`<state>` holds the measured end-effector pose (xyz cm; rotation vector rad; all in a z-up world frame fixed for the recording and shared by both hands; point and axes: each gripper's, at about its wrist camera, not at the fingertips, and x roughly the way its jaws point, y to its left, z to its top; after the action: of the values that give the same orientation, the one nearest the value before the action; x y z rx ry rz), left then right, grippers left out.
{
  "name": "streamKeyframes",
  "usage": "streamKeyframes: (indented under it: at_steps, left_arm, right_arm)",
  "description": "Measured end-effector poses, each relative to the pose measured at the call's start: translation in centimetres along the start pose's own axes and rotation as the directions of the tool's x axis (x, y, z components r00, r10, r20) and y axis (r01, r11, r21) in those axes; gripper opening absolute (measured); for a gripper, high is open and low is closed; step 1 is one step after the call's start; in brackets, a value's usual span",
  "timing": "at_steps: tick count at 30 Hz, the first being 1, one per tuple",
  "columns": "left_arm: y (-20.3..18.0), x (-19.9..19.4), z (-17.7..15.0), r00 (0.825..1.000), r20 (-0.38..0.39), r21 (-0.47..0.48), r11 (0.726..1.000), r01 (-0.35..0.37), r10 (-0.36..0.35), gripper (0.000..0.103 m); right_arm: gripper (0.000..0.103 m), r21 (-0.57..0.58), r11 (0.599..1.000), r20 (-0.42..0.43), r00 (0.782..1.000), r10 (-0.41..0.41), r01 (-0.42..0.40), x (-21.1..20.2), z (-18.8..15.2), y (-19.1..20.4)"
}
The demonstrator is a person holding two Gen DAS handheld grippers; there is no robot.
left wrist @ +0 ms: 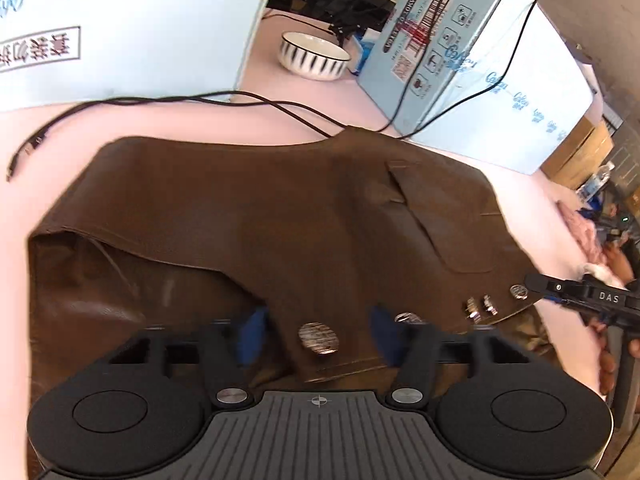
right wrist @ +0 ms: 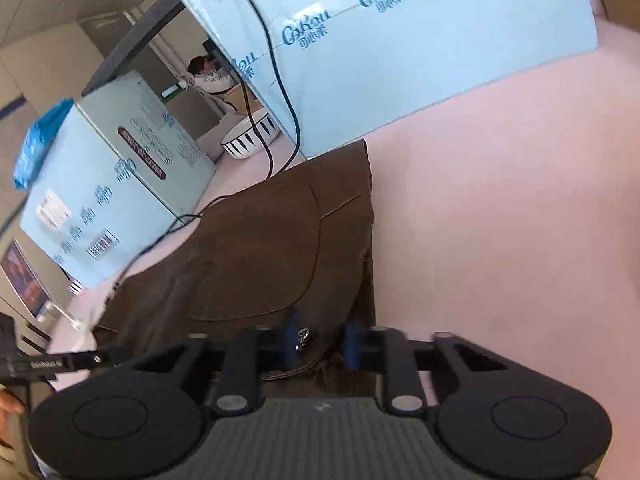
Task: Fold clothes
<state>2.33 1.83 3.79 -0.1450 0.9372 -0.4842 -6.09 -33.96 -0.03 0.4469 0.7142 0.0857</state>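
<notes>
Mid-fold, judging by the lie of the cloth: dark brown leather-look garment spread on the pale pink table, front panel with patch pocket doubled over a darker lining at 8 o'clock in the left view.

Left gripper at 6 o'clock, blue pads set wide either side of the buttoned edge, not yet clamped. Right gripper likewise parted, straddling the same hem; seen from the left view at 3 o'clock.

Next, probably: close both on the hem, lift together, carry toward 12 o'clock, keep the edge level.

Material stiff, smooth, faintly glossy, holding broad creases. Round engraved metal buttons likely to snag. Black cable crossing the far edge at 12 o'clock, worth avoiding.
</notes>
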Motion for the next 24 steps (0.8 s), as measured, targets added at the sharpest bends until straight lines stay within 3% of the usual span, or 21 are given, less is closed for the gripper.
streamKeyframes:
  at_steps: [2,9,11,14,16,20,23,24]
  left_arm:
    - [0.5,-1.1,0.1,1.000,0.029,-0.009,1.000,0.004,-0.003,0.007]
    - [1.0,-4.4,-0.2,0.996,0.093,0.019,1.000,0.004,-0.006,0.003]
    - [1.2,-4.8,-0.7,0.996,0.090,0.028,1.000,-0.009,0.006,0.003]
    - [1.9,-3.5,-1.8,0.999,0.038,0.018,0.999,-0.031,0.031,0.004]
    - [2.6,-2.9,-2.5,0.999,0.006,-0.002,0.999,-0.033,0.033,0.004]
    - [3.0,-4.5,-2.9,0.999,0.043,-0.017,1.000,0.016,-0.015,0.004]
    - [2.8,-3.6,-3.2,0.999,-0.050,0.060,0.998,-0.003,0.006,0.019]
    - [3.0,-3.8,-3.2,0.999,-0.044,0.052,0.999,0.005,-0.003,0.023]
  right_arm:
    - [0.009,-0.024,0.999,0.008,1.000,0.023,-0.022,-0.8,-0.1,0.6]
    - [0.009,-0.107,0.989,0.033,0.994,0.103,-0.099,-3.7,-0.4,2.5]
    - [0.009,-0.090,0.991,-0.001,0.995,0.098,-0.098,-3.5,-1.0,2.3]
    - [0.008,-0.120,0.993,-0.078,0.997,-0.016,0.006,-1.7,-2.7,1.8]
    - [0.008,-0.104,0.995,-0.072,0.997,0.004,-0.011,-2.2,-2.9,1.3]
    - [0.009,-0.076,0.996,-0.048,0.998,0.041,-0.045,-4.1,-2.5,1.5]
    - [0.014,-0.134,0.991,-0.126,0.992,-0.024,0.007,-2.7,-3.4,2.0]
    - [0.021,-0.173,0.985,-0.094,0.995,-0.023,0.007,-2.9,-3.6,2.3]
